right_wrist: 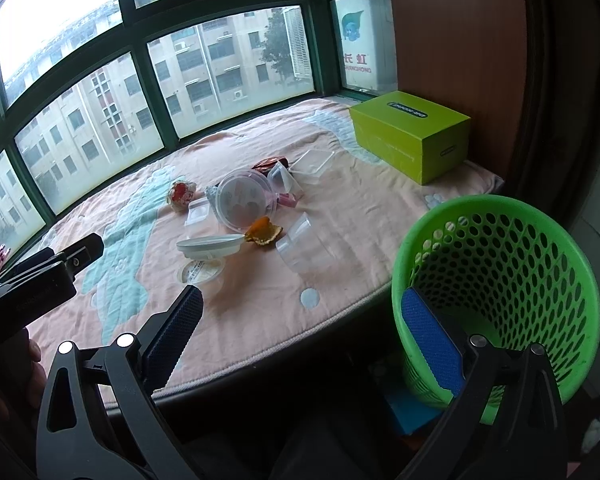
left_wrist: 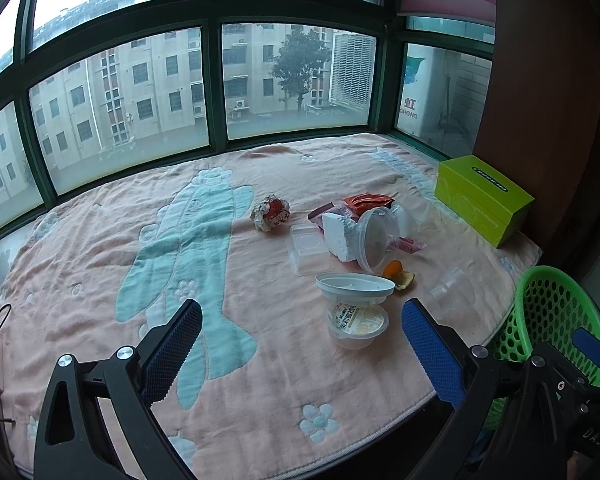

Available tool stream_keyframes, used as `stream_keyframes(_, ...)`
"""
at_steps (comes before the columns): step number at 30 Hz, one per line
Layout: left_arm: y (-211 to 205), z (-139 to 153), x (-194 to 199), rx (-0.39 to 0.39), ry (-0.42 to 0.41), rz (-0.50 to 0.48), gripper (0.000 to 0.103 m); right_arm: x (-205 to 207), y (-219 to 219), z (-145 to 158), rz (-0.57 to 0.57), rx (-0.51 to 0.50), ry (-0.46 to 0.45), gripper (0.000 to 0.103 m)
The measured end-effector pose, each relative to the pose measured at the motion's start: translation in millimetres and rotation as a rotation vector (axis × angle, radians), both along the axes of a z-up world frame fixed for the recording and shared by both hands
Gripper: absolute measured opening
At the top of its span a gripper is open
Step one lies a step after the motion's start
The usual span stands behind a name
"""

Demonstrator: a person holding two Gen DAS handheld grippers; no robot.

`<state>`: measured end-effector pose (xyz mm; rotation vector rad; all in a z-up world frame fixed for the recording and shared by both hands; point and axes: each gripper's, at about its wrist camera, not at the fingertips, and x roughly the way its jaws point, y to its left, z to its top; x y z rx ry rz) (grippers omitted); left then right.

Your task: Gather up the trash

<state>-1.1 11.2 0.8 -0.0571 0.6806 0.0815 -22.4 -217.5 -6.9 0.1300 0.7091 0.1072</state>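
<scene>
Trash, one cluster on the pink blanket [left_wrist: 260,360], toward its right half, near the window:
- Sealed pudding cup [left_wrist: 357,325], upright, printed foil lid facing up; nearest my left tongs [left_wrist: 302,350].
- White shallow lid [left_wrist: 355,285], flat, touching the cup's far rim.
- Orange peel [right_wrist: 262,231], curled, just right of that lid.
- Clear round tub [right_wrist: 246,199], tipped on its side, mouth toward me.
- White foam chunk [left_wrist: 342,236], rough-edged, leaning against the tub.
- Clear plastic cup [right_wrist: 305,249], lying on its side, long axis running toward the window.
- Crumpled red-and-white wrapper [left_wrist: 271,213], balled, left of the cluster.
- Red foil packet [left_wrist: 367,202], behind the foam.

Green perforated basket [right_wrist: 500,280], upright, beside the blanket's right edge; holds nothing I can see.

Lime-green box [right_wrist: 412,136], far right corner.

Left tongs: spread wide, empty, level above the blanket's near edge. Right tongs [right_wrist: 308,334]: spread wide, empty, the right finger in front of the basket.
</scene>
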Motion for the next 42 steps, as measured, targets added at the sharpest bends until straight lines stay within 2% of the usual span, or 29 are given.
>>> stream_keyframes(20,13.7,-8.1,22.3,-0.015,0.043,0.026,0.097,26.8,-0.1,-8.3,0.009,0.007,0.06,0.098)
stream_keyframes(31,20.0,-22.7,42.1,-0.021,0.101,0.024,0.097,50.1,-6.3,-18.4,0.016,0.009,0.094,0.098)
stream_keyframes(42,30.1,-33.0,58.8,-0.034,0.134,0.037,0.097,90.6,0.0,-38.4,0.069,-0.048,0.143,0.098)
